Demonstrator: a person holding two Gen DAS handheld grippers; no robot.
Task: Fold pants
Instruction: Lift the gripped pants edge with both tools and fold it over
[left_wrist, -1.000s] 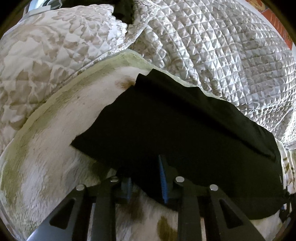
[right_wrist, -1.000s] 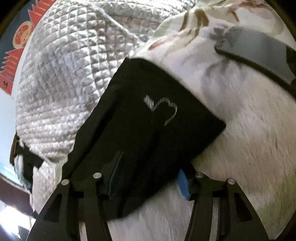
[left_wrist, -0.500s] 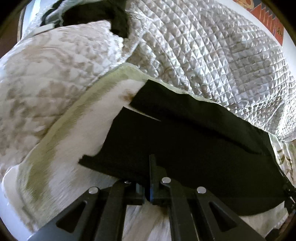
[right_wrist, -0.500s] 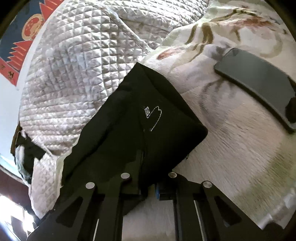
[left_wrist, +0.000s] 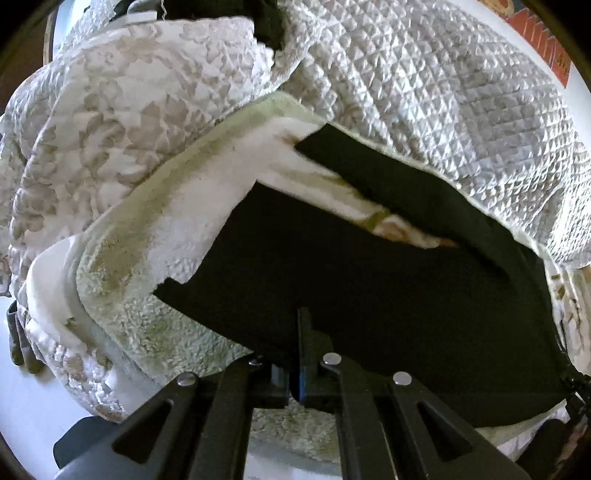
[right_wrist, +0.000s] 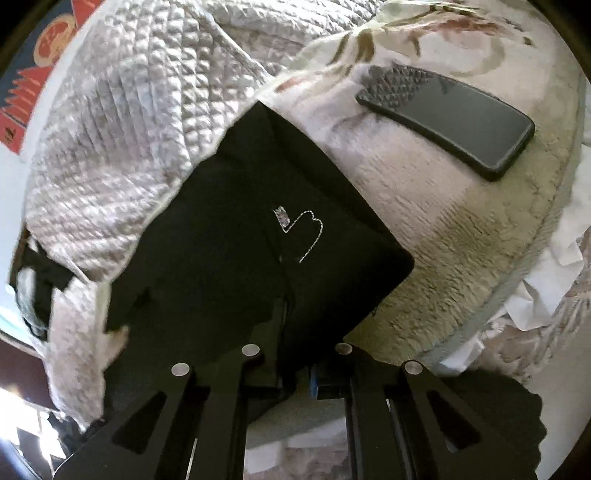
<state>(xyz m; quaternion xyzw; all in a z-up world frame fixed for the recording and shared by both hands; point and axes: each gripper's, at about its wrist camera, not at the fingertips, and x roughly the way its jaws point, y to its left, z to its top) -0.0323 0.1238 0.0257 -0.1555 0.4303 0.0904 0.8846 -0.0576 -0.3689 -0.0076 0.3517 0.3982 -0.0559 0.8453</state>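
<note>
Fleecy blanket (left_wrist: 155, 288) — both grippers (left_wrist: 293, 354) (right_wrist: 295, 332) pinch smooth black pants (left_wrist: 369, 295).

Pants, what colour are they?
Black pants, with small white stitching; clearest in the right wrist view.

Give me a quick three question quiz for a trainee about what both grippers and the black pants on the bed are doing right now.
1. True or false: the left gripper is shut on the black pants.
2. Multiple choice: what lies on the fleece blanket beside the pants? A) a phone B) a book C) a remote
3. Fill in: the right gripper is shut on the ___.

Key: 1 true. 2 A, the phone. 3 pants.
</note>
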